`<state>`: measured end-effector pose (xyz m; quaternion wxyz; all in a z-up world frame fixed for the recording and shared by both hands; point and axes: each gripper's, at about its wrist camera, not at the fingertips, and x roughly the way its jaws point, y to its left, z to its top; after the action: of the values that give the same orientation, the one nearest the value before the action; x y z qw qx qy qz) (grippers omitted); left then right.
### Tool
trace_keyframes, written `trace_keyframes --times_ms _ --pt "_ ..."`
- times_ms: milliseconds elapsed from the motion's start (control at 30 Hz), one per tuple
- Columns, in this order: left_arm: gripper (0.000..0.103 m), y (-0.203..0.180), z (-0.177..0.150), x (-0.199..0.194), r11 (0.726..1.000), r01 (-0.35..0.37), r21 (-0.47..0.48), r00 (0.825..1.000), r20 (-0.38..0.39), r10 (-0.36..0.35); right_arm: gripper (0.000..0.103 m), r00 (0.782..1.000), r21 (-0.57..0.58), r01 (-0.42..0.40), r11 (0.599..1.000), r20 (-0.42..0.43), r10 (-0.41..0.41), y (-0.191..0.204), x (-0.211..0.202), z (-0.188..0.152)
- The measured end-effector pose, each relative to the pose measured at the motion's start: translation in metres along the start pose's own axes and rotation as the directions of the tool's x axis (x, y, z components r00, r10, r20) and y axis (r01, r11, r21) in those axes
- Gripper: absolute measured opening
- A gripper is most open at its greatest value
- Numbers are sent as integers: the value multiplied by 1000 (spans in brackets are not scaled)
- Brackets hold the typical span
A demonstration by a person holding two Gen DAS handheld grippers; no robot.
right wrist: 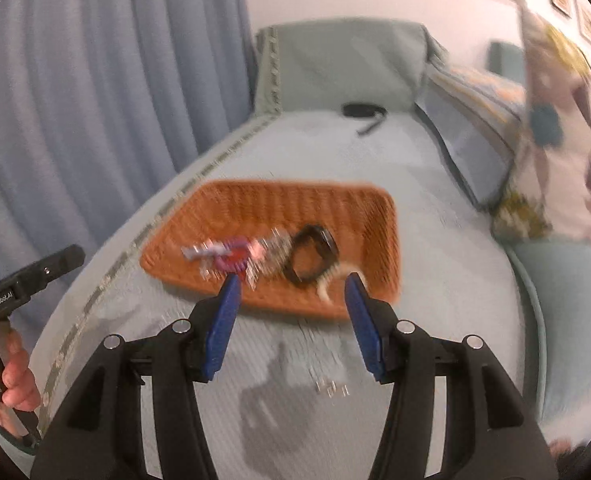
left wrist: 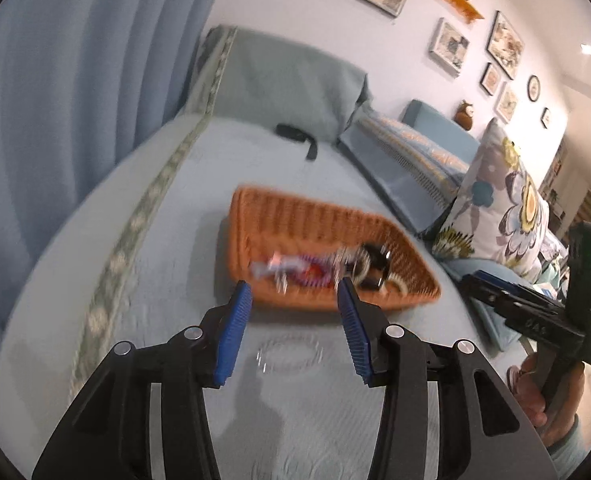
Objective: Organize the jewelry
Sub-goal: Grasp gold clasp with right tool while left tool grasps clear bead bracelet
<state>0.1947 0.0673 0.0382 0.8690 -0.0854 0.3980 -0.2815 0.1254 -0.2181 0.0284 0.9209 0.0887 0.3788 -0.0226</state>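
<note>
An orange woven basket lies on the pale blue bed cover. In it sit a black bracelet, a silver chain and purple, red and pink pieces, all blurred. My left gripper hovers in front of the basket's near rim, open with nothing between its blue pads. Below it a thin silver loop lies on the cover. My right gripper is also open and empty before the basket. Small silver pieces lie on the cover under it.
A blue curtain hangs on the left. A grey-green cushion and a black strap are at the bed's far end. A floral pillow and folded bedding line the right side. A hand holds the left gripper's handle.
</note>
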Motion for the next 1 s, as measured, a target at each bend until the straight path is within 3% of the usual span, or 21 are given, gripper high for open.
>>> trace_keyframes --times_ms 200,267,400,633,1000 --pt "43 14 -31 42 999 -32 -12 995 -97 31 50 993 48 38 998 -114 -32 -18 26 -56" --pt "43 13 -38 54 1000 -28 4 993 -118 28 44 989 30 50 998 -139 -45 -19 34 -68" --pt "42 13 -43 74 999 -39 15 987 -154 41 38 977 45 4 999 -213 6 -17 49 -86" --pt "41 16 -46 97 999 -51 1 979 -197 51 38 976 80 13 997 -216 5 -19 58 -85" --pt "38 13 -48 101 999 -46 17 977 -207 49 36 978 49 33 998 -206 -22 -15 79 -72"
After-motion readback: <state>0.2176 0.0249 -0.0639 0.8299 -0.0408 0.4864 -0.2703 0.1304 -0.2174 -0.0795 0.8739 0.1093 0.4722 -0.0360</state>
